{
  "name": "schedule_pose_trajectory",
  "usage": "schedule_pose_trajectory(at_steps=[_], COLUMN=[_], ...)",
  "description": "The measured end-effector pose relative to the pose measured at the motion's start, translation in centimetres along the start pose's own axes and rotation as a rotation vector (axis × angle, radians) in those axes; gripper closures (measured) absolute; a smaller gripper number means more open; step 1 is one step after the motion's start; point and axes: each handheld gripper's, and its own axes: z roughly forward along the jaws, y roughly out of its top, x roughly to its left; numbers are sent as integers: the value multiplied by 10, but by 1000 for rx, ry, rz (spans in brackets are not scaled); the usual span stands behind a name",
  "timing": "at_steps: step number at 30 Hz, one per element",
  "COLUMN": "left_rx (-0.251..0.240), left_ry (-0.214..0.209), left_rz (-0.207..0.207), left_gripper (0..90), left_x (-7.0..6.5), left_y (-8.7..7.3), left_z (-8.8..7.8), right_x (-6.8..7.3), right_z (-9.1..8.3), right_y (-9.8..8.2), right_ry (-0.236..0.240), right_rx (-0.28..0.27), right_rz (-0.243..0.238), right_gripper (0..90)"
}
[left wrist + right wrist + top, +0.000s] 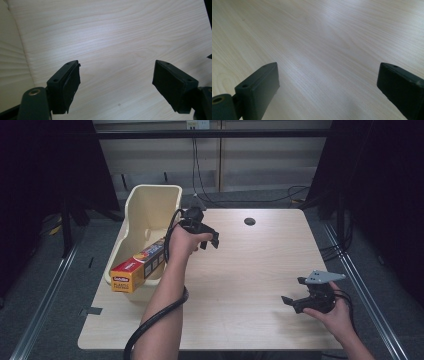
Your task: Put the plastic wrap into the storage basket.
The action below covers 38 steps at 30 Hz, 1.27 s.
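A long yellow and orange box of plastic wrap [139,267] lies slanted in the cream plastic bin [150,202] at the table's left, its near end sticking out over the bin's front rim. My left gripper [210,239] hovers just right of the bin over bare wood, jaws apart with nothing between them. In the left gripper view the left gripper [116,85] looks down at the tabletop, with the bin wall [11,62] at the left edge. My right gripper [295,292] rests low near the table's front right, open and empty, and the right gripper [328,87] faces bare wood.
The light wood table [250,270] has a round cable hole [249,221] near its far edge. Black cables trail from both grippers, and dark curtains and metal rails flank the table on both sides.
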Motion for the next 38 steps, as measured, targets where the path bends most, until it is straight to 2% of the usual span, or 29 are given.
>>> schedule_pose_trajectory(at_steps=[5, 9, 17, 25, 26, 38], left_rx=[2, -4, 4, 12, 13, 21], left_ry=[-15, -18, -26, -40, -32, -55], left_rz=[15, 5, 16, 38, 42, 37], left_gripper=[218, 216, 214, 214, 214, 214], left_x=[-1, -3, -4, -6, -7, -5], left_y=[-2, -4, -8, -13, -13, -21], left_z=[11, 17, 31, 43, 45, 61], right_x=[0, 0, 0, -1, 0, -1], right_z=[0, 0, -1, -2, -2, -4], right_y=[0, 0, -1, -1, -1, -1], right_ry=[-4, 0, -3, -2, -1, -10], right_rx=[-2, 3, 1, 0, 1, 1], right_rz=[-2, -1, 2, -2, -2, 4], right_gripper=[40, 40, 40, 40, 40, 40])
